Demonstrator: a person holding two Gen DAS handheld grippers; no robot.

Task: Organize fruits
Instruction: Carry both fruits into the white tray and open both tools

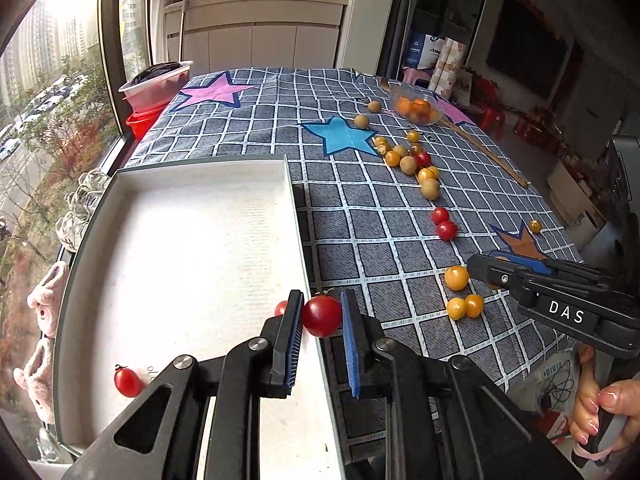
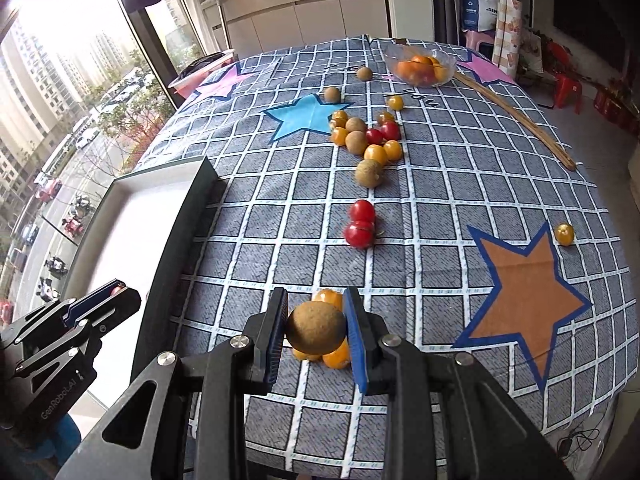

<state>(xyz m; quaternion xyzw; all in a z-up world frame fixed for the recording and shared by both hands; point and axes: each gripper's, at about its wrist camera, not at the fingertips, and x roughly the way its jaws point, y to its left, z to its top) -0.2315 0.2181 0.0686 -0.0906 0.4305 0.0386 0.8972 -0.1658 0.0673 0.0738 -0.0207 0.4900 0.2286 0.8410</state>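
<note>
My left gripper (image 1: 321, 316) is shut on a red cherry tomato (image 1: 321, 316), held over the right rim of the white tray (image 1: 192, 240). Two red tomatoes lie in the tray, one at its near left (image 1: 127, 382), one partly hidden behind my left finger (image 1: 281, 308). My right gripper (image 2: 316, 330) is shut on a brown longan (image 2: 316, 330), held above three yellow tomatoes (image 2: 336, 356) on the checked cloth. It also shows in the left wrist view (image 1: 486, 270), at the right. The left gripper shows in the right wrist view (image 2: 116, 290).
Mixed red, yellow and brown fruits lie in a cluster mid-table (image 2: 368, 140). Two red tomatoes (image 2: 360, 224) lie nearer, and a lone yellow one (image 2: 564, 234) at the right. A glass bowl of oranges (image 2: 420, 66) and a wooden stick (image 2: 520, 120) lie at the back.
</note>
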